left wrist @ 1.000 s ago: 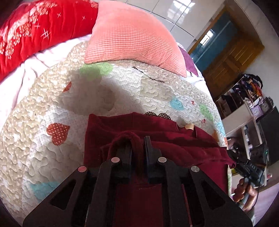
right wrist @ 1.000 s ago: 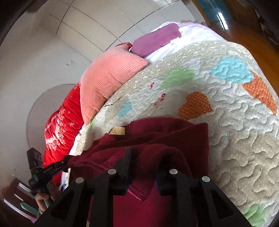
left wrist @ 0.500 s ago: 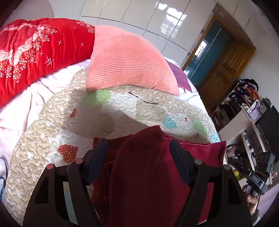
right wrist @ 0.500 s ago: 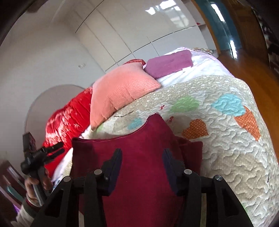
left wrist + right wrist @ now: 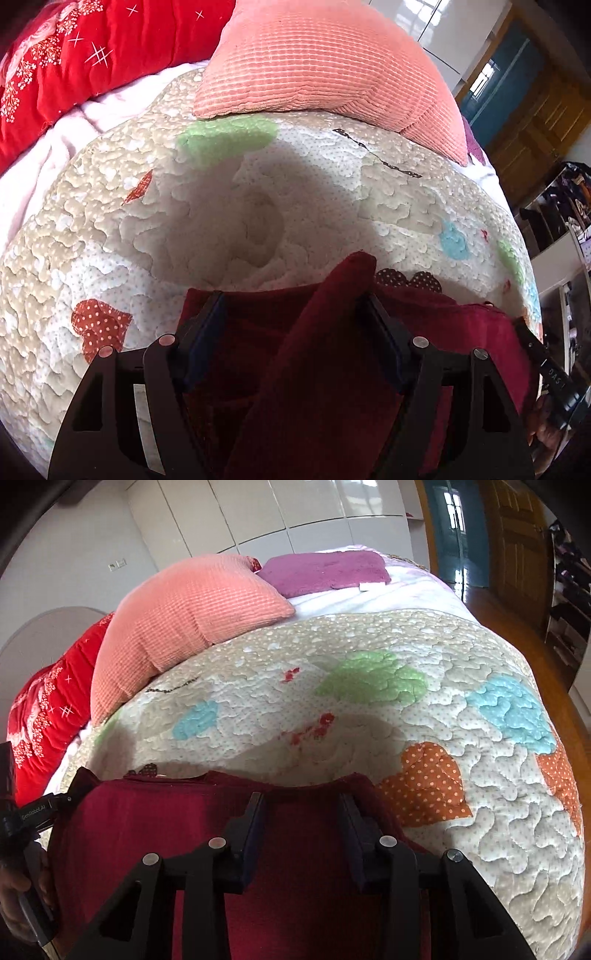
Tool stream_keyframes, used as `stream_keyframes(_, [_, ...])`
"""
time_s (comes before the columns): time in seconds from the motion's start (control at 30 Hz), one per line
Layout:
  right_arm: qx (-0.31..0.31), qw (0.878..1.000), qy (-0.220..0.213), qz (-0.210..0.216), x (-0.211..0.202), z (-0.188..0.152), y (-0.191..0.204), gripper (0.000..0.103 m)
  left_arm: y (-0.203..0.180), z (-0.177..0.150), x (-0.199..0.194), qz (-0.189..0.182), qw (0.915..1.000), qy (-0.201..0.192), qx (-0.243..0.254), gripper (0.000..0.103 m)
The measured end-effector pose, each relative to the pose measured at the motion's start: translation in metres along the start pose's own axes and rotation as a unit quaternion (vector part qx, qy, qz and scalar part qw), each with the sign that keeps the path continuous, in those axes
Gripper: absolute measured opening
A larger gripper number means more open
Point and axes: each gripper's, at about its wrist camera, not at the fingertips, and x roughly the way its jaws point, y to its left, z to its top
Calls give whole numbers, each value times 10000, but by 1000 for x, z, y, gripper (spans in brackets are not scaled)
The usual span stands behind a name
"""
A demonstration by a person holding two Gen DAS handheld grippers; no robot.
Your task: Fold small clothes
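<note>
Looking down both claws, we see the dark red garment (image 5: 325, 369) lying on the quilted bed cover (image 5: 110, 229), directly beneath and just ahead of us, its long axis running side to side between the two hands. Our left claw (image 5: 291, 306) stands released, jaws spread wide, with a raised ridge of cloth rising between them and leaning against the right-hand finger — draped there, not pinched. Our right claw (image 5: 303, 808) is released too, jaws apart over the flat folded layer (image 5: 303, 886), whose far edge lies just past the fingertips. We judge the left claw nearer to anything graspable, since that ridge already stands inside its gap; the right would have to dip to the far edge. A pink pillow (image 5: 184, 616) sits well beyond, clear of the work.
</note>
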Motion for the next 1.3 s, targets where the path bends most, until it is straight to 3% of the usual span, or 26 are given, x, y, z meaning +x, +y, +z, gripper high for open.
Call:
stream_keyframes(0.13, [-56, 10000, 0, 34, -10, 1, 2, 39, -8, -3, -3, 166, 9996, -59, 206, 74])
stream_keyframes(0.3, [-19, 9994, -274, 229, -63, -11, 8, 39, -11, -9, -30, 165, 9988, -318, 343, 74])
stream_keyframes(0.4, [-37, 9993, -334, 142, -83, -26, 9, 45, -16, -16, -50, 226, 9971, -525, 503, 74])
stream_keyframes(0.6, [90, 9998, 150, -47, -56, -48, -4, 46, -22, -31, -75, 311, 9954, -710, 565, 74])
stream_keyframes(0.8, [229, 9995, 25, 194, -88, -47, 4, 46, -30, -52, -99, 434, 9917, -837, 879, 74])
stream_keyframes(0.97, [-26, 9996, -44, 277, -108, -66, 21, 47, -35, -73, -114, 476, 9893, -896, 1046, 74])
stream_keyframes(1.3, [-81, 9999, 58, 64, -120, -106, 12, 47, -34, -102, -132, 669, 9862, -1070, 1076, 74])
